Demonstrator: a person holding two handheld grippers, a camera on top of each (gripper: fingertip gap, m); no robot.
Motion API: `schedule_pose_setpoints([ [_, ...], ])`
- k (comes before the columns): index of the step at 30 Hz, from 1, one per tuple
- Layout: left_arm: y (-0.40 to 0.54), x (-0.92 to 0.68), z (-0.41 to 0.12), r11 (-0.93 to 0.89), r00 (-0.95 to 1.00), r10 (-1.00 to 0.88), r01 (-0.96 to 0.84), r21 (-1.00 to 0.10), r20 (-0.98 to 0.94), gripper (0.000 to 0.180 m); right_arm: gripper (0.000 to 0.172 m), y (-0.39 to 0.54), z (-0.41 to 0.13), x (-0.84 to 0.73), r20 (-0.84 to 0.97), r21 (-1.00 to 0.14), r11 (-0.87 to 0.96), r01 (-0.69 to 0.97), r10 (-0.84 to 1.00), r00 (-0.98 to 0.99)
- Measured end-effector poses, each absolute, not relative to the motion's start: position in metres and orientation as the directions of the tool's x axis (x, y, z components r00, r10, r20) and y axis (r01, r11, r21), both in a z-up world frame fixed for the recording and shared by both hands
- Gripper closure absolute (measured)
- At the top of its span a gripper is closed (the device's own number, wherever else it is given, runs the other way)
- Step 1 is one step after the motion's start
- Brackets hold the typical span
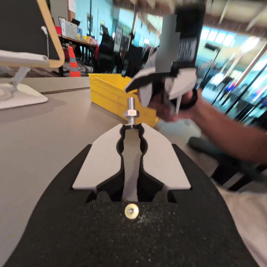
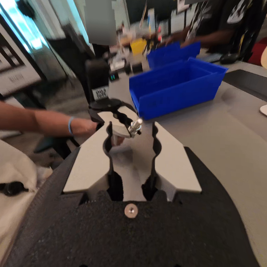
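Left hand-held gripper [image 1: 131, 127] — pads clamping upright silver bolt [image 1: 131, 105] — yellow bin [image 1: 109, 92] behind

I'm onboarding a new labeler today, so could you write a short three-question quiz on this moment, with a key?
1. True or false: the left tool grips the head of a silver bolt whose threaded shank points up, away from the tool.
2. What sits partway along the bolt's shank? A) a hex nut B) a rubber cap C) a spring
3. Fill in: the right tool stands open and holds ____, while a blue bin rests on the table beyond it.

Key: 1 true; 2 A; 3 nothing.
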State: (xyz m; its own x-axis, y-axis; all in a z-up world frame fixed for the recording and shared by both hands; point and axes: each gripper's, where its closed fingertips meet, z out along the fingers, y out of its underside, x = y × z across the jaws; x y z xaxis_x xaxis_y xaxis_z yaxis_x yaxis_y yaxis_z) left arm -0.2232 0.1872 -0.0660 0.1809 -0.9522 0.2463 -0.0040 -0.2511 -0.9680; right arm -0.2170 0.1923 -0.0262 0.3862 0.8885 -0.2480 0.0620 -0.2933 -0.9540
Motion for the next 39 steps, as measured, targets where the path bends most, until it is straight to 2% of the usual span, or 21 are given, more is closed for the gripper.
schedule_pose_setpoints([
  [2, 0.187, -0.225, -0.057, -0.365, 0.130, -0.917, 0.115, -0.924, 0.378, 0.163, 0.112, 0.185, -0.035, -0.216, -0.304, -0.950, -0.308, -0.055, 0.870, 0.387],
  [6, 0.179, -0.223, -0.047, -0.376, 0.065, -0.919, 0.156, -0.913, 0.389, 0.163, 0.093, 0.172, -0.035, -0.221, -0.378, -0.915, -0.296, -0.274, 0.864, 0.332],
  [7, 0.177, -0.222, -0.046, -0.379, 0.055, -0.919, 0.158, -0.912, 0.391, 0.163, 0.093, 0.169, -0.032, -0.224, -0.398, -0.903, -0.313, -0.294, 0.867, 0.299],
  [12, 0.171, -0.221, -0.046, -0.360, 0.044, -0.929, 0.132, -0.924, 0.368, 0.163, 0.092, 0.153, -0.025, -0.243, -0.380, -0.909, -0.320, -0.268, 0.900, 0.212],
  [17, 0.163, -0.216, -0.047, -0.378, -0.003, -0.925, 0.121, -0.918, 0.381, 0.163, 0.082, 0.156, -0.018, -0.258, -0.392, -0.897, -0.331, -0.293, 0.903, 0.177],
  [22, 0.166, -0.224, -0.047, -0.389, -0.006, -0.920, 0.127, -0.912, 0.392, 0.163, 0.085, 0.163, -0.021, -0.245, -0.347, -0.915, -0.267, -0.301, 0.902, 0.257],
  [26, 0.167, -0.225, -0.053, -0.382, -0.005, -0.923, 0.093, -0.919, 0.384, 0.163, 0.089, 0.152, -0.029, -0.247, -0.373, -0.910, -0.312, -0.273, 0.903, 0.211],
  [31, 0.154, -0.210, -0.060, -0.378, -0.045, -0.925, 0.036, -0.925, 0.376, 0.163, 0.086, 0.155, -0.024, -0.256, -0.362, -0.911, -0.301, -0.280, 0.911, 0.199],
  [39, 0.163, -0.217, -0.057, -0.419, -0.051, -0.908, 0.083, -0.904, 0.416, 0.163, 0.092, 0.155, -0.032, -0.234, -0.347, -0.921, -0.275, -0.277, 0.901, 0.258],
])
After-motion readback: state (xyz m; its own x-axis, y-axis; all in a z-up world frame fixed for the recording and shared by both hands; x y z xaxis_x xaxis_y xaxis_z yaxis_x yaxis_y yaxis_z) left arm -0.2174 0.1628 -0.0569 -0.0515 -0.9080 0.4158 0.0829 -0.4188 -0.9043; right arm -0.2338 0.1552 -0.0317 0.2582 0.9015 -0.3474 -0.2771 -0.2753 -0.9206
